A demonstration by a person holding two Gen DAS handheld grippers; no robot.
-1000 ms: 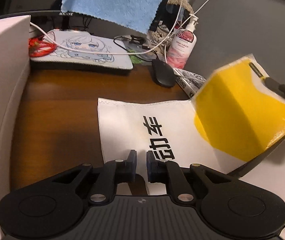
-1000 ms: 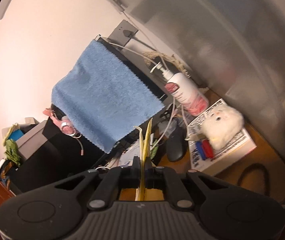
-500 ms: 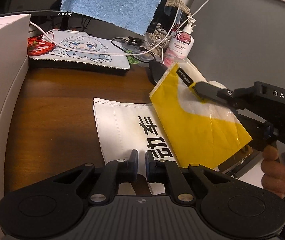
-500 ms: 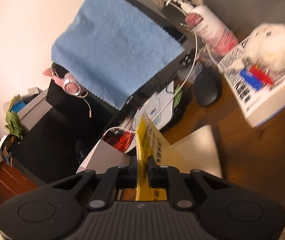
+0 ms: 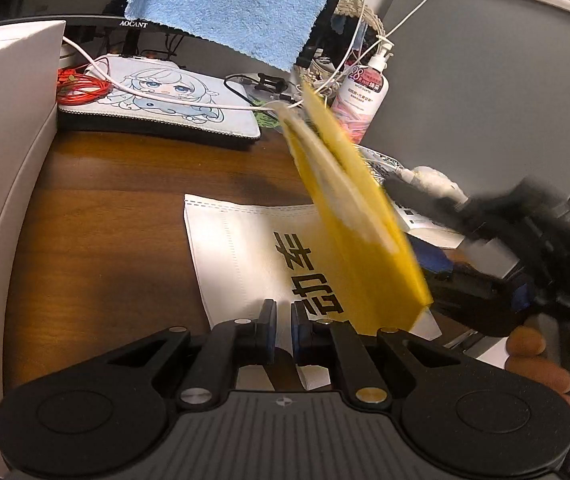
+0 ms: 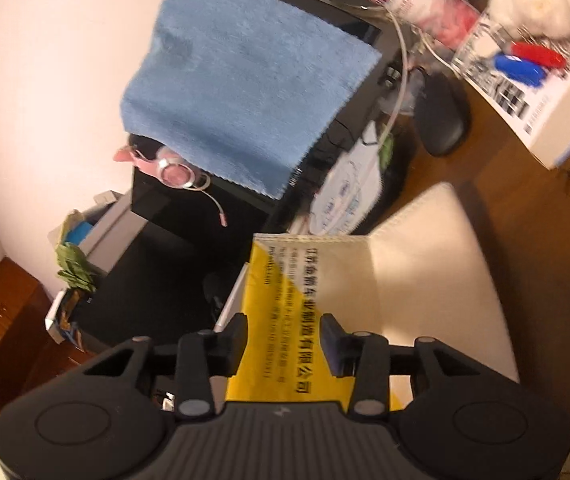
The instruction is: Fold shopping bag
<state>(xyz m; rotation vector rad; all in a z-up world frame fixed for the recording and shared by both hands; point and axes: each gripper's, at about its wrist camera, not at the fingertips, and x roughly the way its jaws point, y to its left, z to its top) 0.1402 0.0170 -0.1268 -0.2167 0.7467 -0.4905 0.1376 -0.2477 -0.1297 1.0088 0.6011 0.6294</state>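
Your shopping bag (image 5: 245, 248) is matt non-woven cloth, white with stitched seams; its raised yellow part (image 5: 357, 240) looks smoother, faintly glossy. The desk (image 5: 125, 208) under it is polished brown wood. Your left gripper (image 5: 281, 332) is matt black plastic with metal pins. The blue towel (image 5: 229, 0) is rough terry.

A dark brown wooden desk (image 5: 117, 216) carries the flat white fabric shopping bag (image 5: 241, 248), a cartoon-printed pouch (image 5: 165, 100), a black computer mouse (image 6: 441, 120) and a pink pump bottle (image 5: 361, 96).
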